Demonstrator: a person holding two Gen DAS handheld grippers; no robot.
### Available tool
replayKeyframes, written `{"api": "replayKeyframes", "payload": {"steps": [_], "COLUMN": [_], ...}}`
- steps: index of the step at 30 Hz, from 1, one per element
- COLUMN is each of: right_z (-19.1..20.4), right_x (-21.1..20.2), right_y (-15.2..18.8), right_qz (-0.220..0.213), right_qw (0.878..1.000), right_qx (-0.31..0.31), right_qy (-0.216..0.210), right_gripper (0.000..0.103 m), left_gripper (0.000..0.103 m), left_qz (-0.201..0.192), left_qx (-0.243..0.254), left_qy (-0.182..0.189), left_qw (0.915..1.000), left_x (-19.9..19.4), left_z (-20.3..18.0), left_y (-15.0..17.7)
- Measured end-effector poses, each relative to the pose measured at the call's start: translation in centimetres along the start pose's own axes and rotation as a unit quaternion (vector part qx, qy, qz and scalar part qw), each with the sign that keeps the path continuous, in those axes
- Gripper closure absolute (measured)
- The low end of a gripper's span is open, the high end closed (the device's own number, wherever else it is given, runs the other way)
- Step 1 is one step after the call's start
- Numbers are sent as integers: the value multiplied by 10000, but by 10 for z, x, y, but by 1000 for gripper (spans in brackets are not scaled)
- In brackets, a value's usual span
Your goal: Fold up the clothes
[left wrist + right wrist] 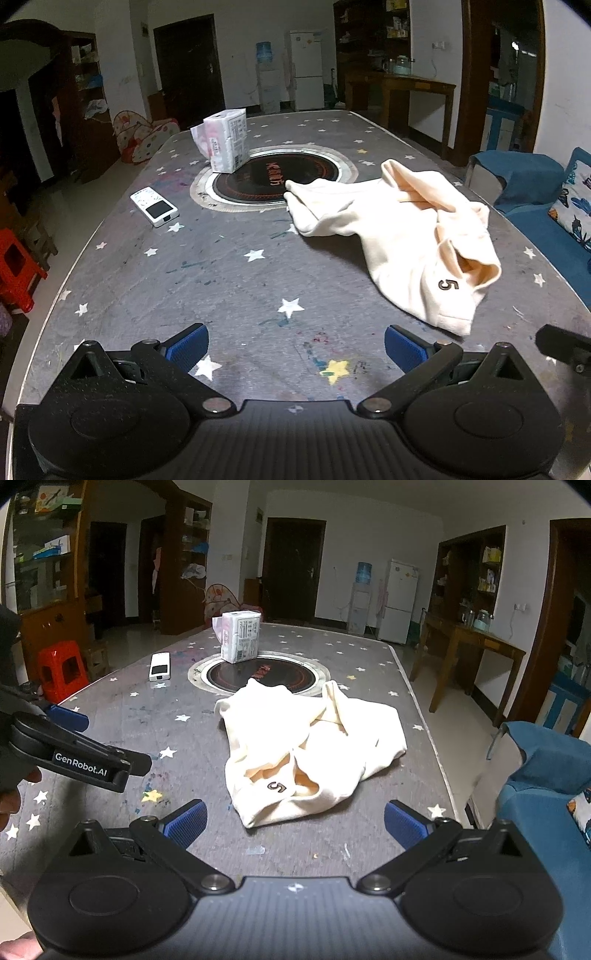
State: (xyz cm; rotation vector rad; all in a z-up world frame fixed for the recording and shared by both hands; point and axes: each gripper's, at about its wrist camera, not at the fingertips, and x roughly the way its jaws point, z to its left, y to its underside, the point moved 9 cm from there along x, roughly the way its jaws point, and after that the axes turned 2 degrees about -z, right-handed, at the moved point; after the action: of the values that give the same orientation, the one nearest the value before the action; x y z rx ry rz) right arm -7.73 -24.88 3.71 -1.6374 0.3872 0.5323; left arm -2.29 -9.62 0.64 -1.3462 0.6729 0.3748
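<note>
Nearest to me, my right gripper [295,825] has its blue pads spread wide with nothing between them, and my left gripper [296,345] stands just as wide and just as empty over the star-printed table [229,280]. The cream garment [310,738] lies dead ahead of the right gripper, its near hem just beyond the fingertips; from the left gripper it sits ahead and off to the right, the closest corner just past the right pad. So the right gripper is the nearer of the two, I judge. The cloth is rumpled, not flat: a cuffed opening gapes toward me showing a peach lining, layers are bunched over each other, and its long run goes from that near end away toward the round black cooktop [275,179] set in the table, which its far edge overlaps. It reads as neither laid out nor neatly folded, so I would not say how far the folding stands. A small black "5" [277,786] is printed beside the opening. In the right view the other gripper's arm, off to the left, reads "GenRobot.AI" [80,763]. Beyond, left of the cooktop, a white remote [154,206] lies flat, and a wrapped white pack [227,142] stands at the cooktop's far rim; its print is too small to read, as are the cooktop's red characters.
</note>
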Motion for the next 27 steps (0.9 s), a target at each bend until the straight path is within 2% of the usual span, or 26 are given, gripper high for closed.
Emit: {"api": "replayKeyframes", "payload": {"steps": [27], "right_z": [14], "right_x": [-30], "right_y": [16], "right_qz": [-81], "right_qw": [9998], "right_qx": [180], "right_qy": [22], "right_gripper": [0], "left_gripper": [0], "left_qz": [-203], "left_qx": [285], "left_qy": [58], "left_qw": [9994], "left_x": [-43], "left_z": [-25], "left_y": [14]}}
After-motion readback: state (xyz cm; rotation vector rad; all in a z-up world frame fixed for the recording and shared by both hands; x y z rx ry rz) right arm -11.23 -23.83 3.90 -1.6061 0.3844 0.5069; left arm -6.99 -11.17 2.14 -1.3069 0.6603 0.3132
